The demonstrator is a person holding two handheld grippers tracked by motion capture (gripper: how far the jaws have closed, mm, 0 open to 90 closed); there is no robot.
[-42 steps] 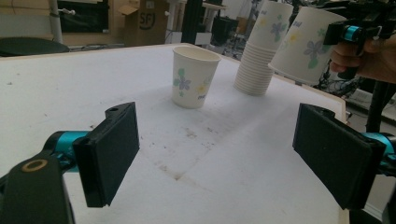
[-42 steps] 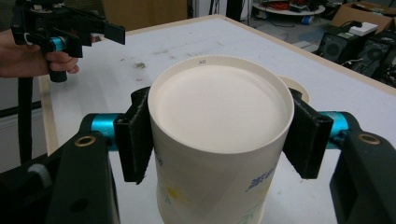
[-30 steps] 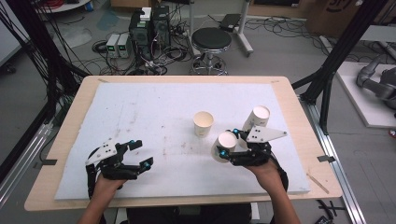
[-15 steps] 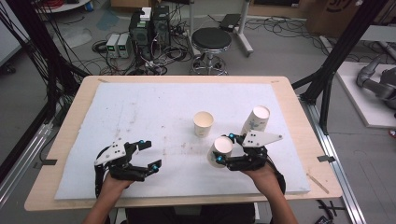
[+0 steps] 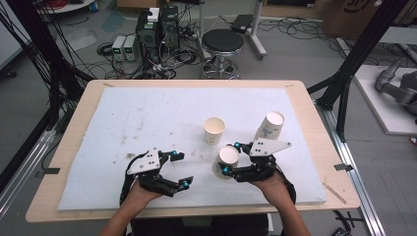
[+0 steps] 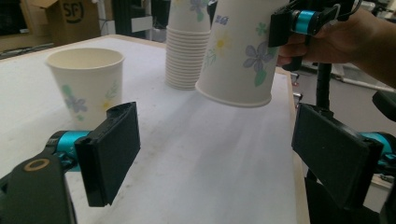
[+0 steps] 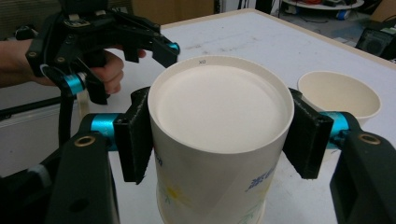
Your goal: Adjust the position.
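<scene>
Right tongs [image 5: 230,158] clamped on an inverted paper cup [image 5: 226,161], held tilted just above the worktop [image 5: 147,113], base toward the high view. Left tongs [image 5: 181,170] stand apart and empty, their gap facing the cup, which lies just to their right. An upright cup [image 5: 214,130] and the cup stack [image 5: 269,127] stand behind.
</scene>
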